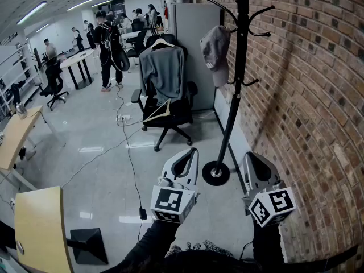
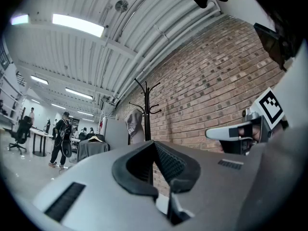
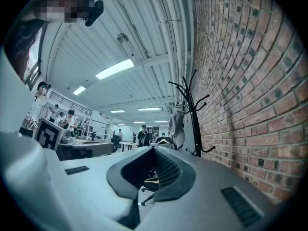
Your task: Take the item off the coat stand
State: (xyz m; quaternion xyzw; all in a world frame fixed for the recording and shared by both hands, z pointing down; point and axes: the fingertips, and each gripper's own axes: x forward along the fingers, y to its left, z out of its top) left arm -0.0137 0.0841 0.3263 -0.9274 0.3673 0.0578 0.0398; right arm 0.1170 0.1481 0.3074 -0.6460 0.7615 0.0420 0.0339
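A grey cap (image 1: 216, 53) hangs from a hook on the left side of the black coat stand (image 1: 237, 78), which stands by the brick wall. Both grippers are held low in front of the stand's round base (image 1: 216, 173), well below and short of the cap. My left gripper (image 1: 193, 151) is shut and holds nothing. To the right of the base, my right gripper (image 1: 248, 155) is also shut and holds nothing. In the left gripper view the cap (image 2: 134, 124) and stand (image 2: 147, 114) show beyond the shut gripper (image 2: 154, 142). The right gripper view shows the cap (image 3: 177, 129) above its shut gripper (image 3: 153, 148).
A brick wall (image 1: 307, 95) runs along the right. Left of the stand is a black office chair (image 1: 168, 115) with a grey sweater (image 1: 164, 73) on a hanger, in front of a grey partition (image 1: 193, 38). A cable (image 1: 129, 152) crosses the floor. A wooden desk (image 1: 40, 226) is near left. People stand far back.
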